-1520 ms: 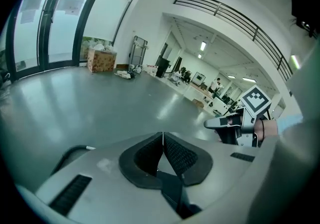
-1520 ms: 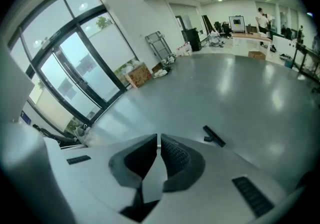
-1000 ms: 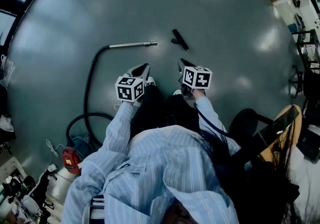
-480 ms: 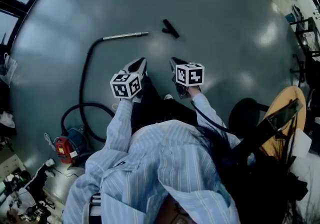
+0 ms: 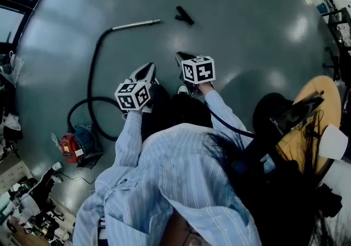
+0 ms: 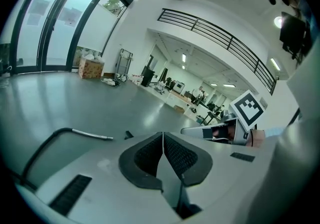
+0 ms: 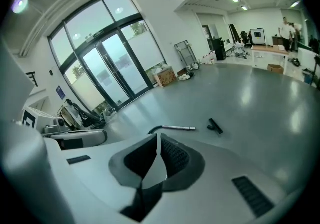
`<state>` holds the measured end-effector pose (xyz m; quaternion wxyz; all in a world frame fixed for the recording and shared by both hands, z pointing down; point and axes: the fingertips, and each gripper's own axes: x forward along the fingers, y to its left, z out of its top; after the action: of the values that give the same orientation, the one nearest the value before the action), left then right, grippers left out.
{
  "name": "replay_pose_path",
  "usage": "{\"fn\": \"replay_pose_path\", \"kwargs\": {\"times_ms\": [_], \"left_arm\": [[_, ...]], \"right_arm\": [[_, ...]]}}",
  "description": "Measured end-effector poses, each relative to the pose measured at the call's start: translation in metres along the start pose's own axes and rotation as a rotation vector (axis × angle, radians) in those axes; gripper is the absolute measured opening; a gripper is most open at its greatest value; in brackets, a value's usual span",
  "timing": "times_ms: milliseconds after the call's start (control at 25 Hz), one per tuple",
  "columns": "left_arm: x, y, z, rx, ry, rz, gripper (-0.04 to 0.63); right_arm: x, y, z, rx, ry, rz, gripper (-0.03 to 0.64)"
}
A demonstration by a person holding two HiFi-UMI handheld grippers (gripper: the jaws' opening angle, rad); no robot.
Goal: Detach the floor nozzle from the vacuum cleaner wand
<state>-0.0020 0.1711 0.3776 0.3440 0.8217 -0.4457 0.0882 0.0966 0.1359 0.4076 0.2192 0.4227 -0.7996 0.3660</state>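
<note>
Grippers: left gripper (image 5: 148, 68) and right gripper (image 5: 181, 56) both closed, holding nothing, side by side. Floor nozzle (image 5: 185, 15) lies apart from wand (image 5: 136, 24), near its tip; bare floor (image 5: 247, 31) surrounds both.

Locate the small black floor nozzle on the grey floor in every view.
Head view: small black T-shaped floor nozzle upper centre.
Left gripper view: nozzle barely shows, a dark sliver left of centre.
Right gripper view: nozzle right of centre.
Shared landmark: silver metal wand lying just left of it, apart.
</note>
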Motion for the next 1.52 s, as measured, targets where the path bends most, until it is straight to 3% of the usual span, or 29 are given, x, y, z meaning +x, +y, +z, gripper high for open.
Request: {"fn": "replay_pose_path", "kwargs": {"times_ms": [240, 440, 720, 880, 1080, 1240, 1520], "left_arm": [[-0.023, -0.011, -0.006, 0.049, -0.007, -0.008, 0.015], [-0.059, -0.015, -0.015, -0.007, -0.052, -0.010, 0.015], [-0.146, -0.017, -0.053, -0.020, -0.053, -0.003, 0.015], [-0.208, -0.003, -0.092, -0.006, -0.058, 0.015, 0.015], [-0.269, 0.027, -0.154, -0.089, -0.085, 0.044, 0.014], [-0.287, 0.028, -0.175, -0.145, -0.111, 0.021, 0.015], [-0.287, 0.010, -0.161, -0.055, -0.118, -0.061, 0.015]], "right_arm": [[-0.008, 0.023, -0.029, -0.021, 0.017, 0.023, 0.029], [-0.010, 0.051, -0.063, -0.021, 0.050, 0.037, 0.029], [-0.027, 0.119, -0.097, -0.032, 0.043, 0.053, 0.029], [-0.033, 0.170, -0.143, -0.048, 0.041, 0.067, 0.029], [-0.037, 0.224, -0.214, -0.066, 0.064, 0.083, 0.029], [-0.053, 0.235, -0.235, -0.080, 0.066, 0.063, 0.029], [-0.074, 0.239, -0.230, -0.038, 0.002, 0.028, 0.029]]}}
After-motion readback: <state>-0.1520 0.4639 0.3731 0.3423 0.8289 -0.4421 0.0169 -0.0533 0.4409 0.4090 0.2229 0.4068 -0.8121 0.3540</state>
